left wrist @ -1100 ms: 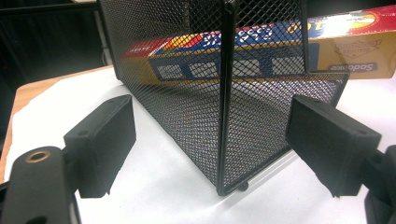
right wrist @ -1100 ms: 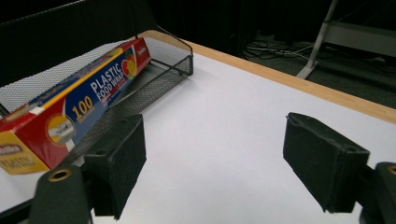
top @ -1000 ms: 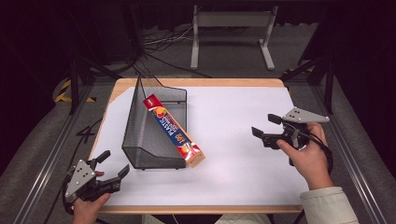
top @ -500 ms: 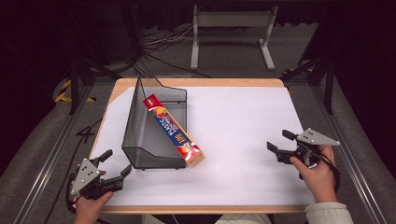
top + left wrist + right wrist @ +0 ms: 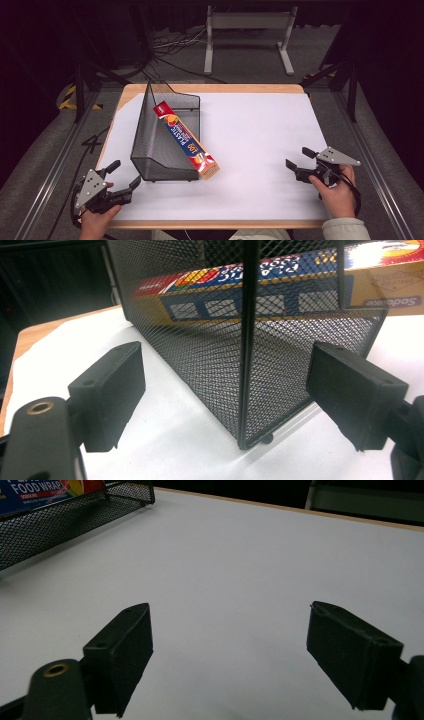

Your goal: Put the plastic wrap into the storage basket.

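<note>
Dark room; grey floor (image 5: 240,70), cables (image 5: 170,45), metal stand (image 5: 247,22).

Bright white table (image 5: 260,150); dark, dim surroundings

A black wire-mesh basket (image 5: 165,137) was observed upright on the left half of the desk, its open side facing right. A long plastic-wrap box (image 5: 186,140), blue, red and orange, was laid aslant in it, the near end protruding past the basket's front corner.

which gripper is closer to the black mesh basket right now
Left. The left gripper sits just off the mesh basket's near corner, jaws open, while the right gripper rests far across the white table.
</note>
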Tool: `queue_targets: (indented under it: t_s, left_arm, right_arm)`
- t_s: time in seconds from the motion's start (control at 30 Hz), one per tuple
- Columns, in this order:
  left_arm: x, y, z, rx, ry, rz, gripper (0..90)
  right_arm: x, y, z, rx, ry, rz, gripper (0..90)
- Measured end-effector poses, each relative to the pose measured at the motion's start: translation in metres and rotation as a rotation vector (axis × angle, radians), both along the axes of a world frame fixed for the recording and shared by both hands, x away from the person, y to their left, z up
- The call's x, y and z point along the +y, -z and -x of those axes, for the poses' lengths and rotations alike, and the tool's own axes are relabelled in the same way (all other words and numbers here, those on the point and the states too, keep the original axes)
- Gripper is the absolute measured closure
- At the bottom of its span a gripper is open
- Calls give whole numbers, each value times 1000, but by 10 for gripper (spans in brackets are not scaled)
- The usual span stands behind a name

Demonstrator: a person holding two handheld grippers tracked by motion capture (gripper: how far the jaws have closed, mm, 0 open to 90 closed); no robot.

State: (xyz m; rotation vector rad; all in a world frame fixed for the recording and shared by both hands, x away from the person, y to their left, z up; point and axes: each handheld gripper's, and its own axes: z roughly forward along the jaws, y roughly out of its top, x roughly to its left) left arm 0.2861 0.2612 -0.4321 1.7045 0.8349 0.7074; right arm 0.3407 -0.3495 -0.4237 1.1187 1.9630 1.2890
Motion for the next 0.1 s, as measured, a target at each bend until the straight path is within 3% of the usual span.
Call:
queue_targets:
  t_s: [0.1]
  left_arm:
    - [-1,0,0,1,4,-2,168]
  right_arm:
    - [-2,-1,2,-11,-1,-9,191]
